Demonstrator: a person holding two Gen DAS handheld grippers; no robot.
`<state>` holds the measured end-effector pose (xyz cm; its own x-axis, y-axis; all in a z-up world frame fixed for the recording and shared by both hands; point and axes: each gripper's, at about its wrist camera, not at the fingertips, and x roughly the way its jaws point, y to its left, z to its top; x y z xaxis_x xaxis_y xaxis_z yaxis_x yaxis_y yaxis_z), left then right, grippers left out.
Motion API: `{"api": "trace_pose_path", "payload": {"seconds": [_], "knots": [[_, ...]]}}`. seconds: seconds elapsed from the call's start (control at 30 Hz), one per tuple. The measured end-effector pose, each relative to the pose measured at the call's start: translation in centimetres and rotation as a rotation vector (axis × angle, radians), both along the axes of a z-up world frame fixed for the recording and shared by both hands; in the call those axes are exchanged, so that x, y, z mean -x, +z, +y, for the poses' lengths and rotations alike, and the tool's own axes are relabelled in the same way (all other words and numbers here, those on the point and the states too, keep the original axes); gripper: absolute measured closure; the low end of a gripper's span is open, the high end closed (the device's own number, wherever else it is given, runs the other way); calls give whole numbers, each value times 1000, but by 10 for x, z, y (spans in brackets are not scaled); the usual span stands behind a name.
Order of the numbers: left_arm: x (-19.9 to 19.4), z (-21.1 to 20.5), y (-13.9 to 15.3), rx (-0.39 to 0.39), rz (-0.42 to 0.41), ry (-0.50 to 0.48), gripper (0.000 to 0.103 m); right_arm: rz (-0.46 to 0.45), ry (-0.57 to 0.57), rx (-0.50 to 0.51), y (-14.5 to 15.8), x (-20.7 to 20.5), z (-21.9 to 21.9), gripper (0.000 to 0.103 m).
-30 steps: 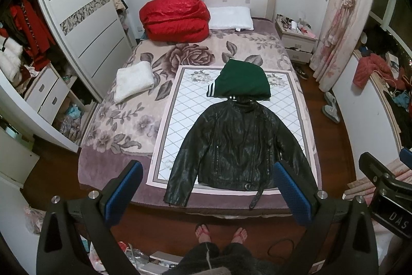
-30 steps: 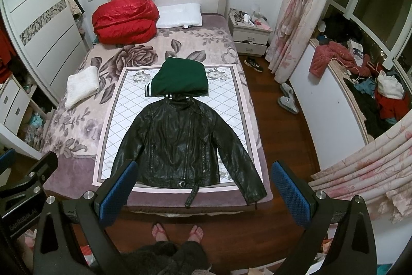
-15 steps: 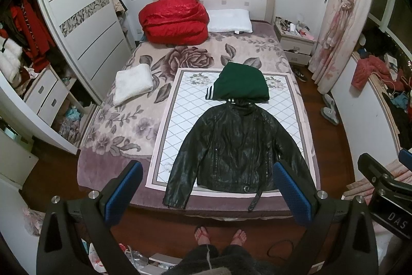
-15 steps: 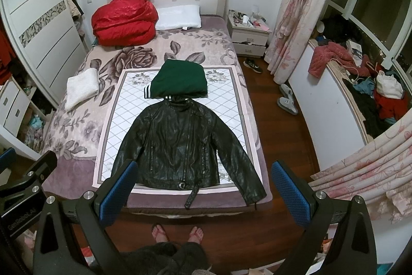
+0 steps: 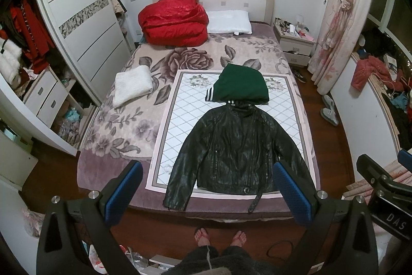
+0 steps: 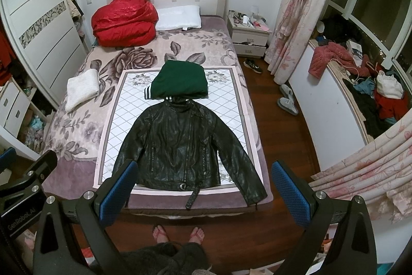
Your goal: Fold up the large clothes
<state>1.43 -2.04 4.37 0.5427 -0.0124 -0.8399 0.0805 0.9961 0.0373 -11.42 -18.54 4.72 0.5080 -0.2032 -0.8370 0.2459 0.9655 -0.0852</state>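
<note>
A black leather jacket [image 5: 237,148] lies flat, front up, sleeves spread, on a white quilted mat [image 5: 185,120] at the foot of the bed; it also shows in the right wrist view [image 6: 182,146]. A folded green garment [image 5: 240,86] sits just above its collar, seen too in the right wrist view [image 6: 180,81]. My left gripper [image 5: 207,188] is open and empty, held high above the bed's foot. My right gripper [image 6: 203,187] is open and empty at the same height.
A red duvet [image 5: 175,22], a white pillow [image 5: 229,22] and a folded white towel [image 5: 132,84] lie on the bed. A wardrobe [image 5: 77,25] stands left, a nightstand [image 5: 294,43] and curtains right. My feet [image 5: 219,236] stand at the bed's foot.
Both grippers have drifted slightly back and up, so the bed sits a little higher in view. The clothes have not moved.
</note>
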Motion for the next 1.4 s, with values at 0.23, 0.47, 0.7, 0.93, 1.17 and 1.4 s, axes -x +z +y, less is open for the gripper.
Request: {"api": "trace_pose_path", "payload": {"seconds": [0.23,0.47,0.7,0.93,1.17,1.4], "knots": [[-15,-4,8,1,-6,-6,0,-4,-2,0,4,-3,-1,0],[-19,-3,7,2,-6,-12,0,-5,-4,1,2,-2,-1,0],[-48,5,-13,-25,-29,-29,0,0,-23,-13,31,-21,-6,0],[-99,6,-83,-145,-135,-37,0,22,-119,-128,-38,-60,-38,0],[-161,-20,-234,-229,-11,-1,0,181,-372,-342,-217,-78,-127,34],[-201,-65,-399,-270,171,7,0,243,-616,-714,-456,-83,-216,32]]}}
